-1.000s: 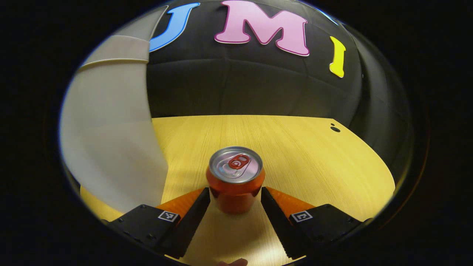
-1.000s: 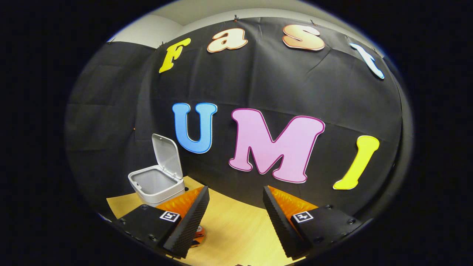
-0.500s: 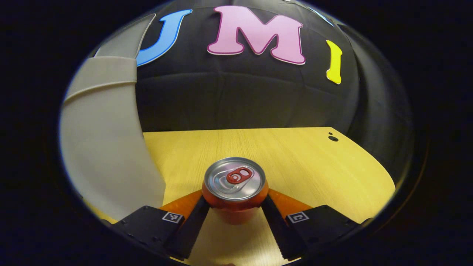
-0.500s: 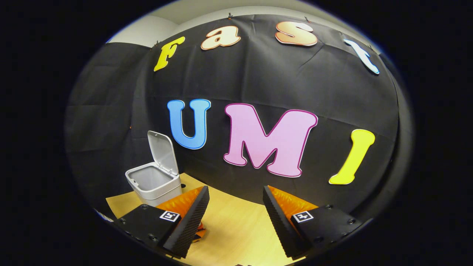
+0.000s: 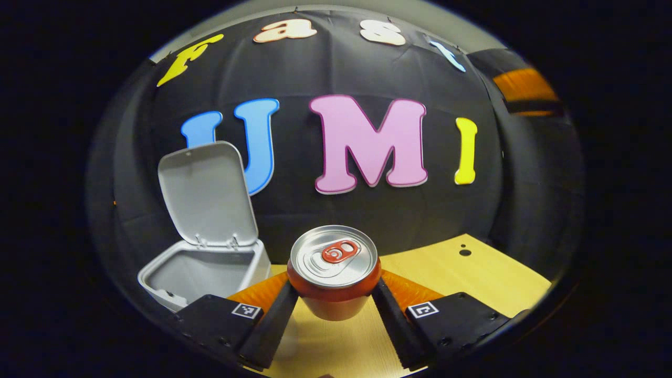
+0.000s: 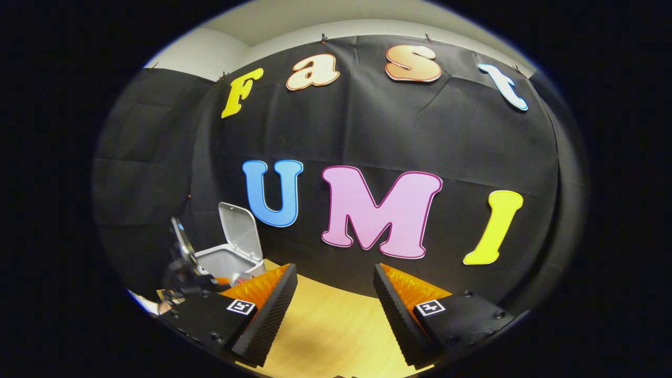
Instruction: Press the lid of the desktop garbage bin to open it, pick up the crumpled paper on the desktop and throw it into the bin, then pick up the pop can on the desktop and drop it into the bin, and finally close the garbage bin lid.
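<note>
An orange pop can (image 5: pixel 334 262) with a silver top stands upright between the fingers of my left gripper (image 5: pixel 334 287), which is shut on it and holds it above the wooden table (image 5: pixel 472 278). The grey garbage bin (image 5: pixel 202 275) sits just left of the can, its lid (image 5: pixel 205 191) standing open against the back wall. In the right gripper view the same bin (image 6: pixel 228 261) is at the lower left with its lid (image 6: pixel 239 230) up, and the left gripper's body (image 6: pixel 181 262) is in front of it. My right gripper (image 6: pixel 335 302) is open with nothing between its fingers.
The black cloth wall runs close behind the bin and the table's far edge. A small dark hole (image 5: pixel 464 252) marks the tabletop at the right. Bare wood (image 6: pixel 336 336) lies under the right gripper.
My left gripper closed on the can and lifted it off the table, rising until the bin's open top came into sight. The left gripper has entered the right gripper view beside the bin.
</note>
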Demonstrator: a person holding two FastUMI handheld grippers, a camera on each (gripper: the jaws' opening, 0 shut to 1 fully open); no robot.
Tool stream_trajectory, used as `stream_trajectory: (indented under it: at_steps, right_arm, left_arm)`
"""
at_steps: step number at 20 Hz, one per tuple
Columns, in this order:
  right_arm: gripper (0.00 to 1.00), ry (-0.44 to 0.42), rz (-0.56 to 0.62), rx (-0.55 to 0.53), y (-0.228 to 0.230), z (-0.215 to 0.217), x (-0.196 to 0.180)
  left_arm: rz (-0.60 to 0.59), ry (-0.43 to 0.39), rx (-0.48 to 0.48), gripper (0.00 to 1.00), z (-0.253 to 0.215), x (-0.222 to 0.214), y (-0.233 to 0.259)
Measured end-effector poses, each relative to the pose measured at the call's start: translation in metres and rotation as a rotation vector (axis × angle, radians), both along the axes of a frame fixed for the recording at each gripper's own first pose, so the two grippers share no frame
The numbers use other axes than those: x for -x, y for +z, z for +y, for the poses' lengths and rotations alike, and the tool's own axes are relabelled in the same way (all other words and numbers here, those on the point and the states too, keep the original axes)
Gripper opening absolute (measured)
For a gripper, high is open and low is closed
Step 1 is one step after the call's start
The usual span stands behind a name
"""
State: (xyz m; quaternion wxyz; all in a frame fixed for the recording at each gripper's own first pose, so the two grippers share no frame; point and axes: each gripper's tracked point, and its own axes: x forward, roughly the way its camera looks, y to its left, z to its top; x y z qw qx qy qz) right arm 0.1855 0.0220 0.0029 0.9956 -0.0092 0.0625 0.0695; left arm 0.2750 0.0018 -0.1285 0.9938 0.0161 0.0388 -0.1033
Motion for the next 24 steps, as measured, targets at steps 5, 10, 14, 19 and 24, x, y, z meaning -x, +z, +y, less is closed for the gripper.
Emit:
stream_trajectory:
  at_steps: [5, 10, 14, 19, 24]
  right_arm:
    - [0.94, -0.007, -0.036, -0.063, 0.012, 0.005, 0.014]
    - [0.94, -0.009, -0.055, -0.052, 0.015, 0.007, 0.023]
    - [0.94, -0.028, -0.027, 0.002, 0.000, 0.001, 0.035]
    - [0.94, -0.062, -0.024, -0.056, 0.005, -0.011, 0.037]
    - [0.94, -0.106, -0.027, -0.078, 0.000, -0.027, 0.041]
  left_arm:
    - [-0.030, 0.149, -0.001, 0.86, 0.100, -0.012, 0.059]
    - [0.120, 0.223, -0.049, 0.86, 0.160, -0.046, 0.019]
    - [0.207, 0.264, -0.039, 0.89, 0.173, -0.056, -0.010]
    - [0.095, 0.249, -0.074, 0.95, 0.171, -0.060, 0.030]
    - [0.000, 0.256, 0.051, 0.97, 0.184, -0.069, 0.098]
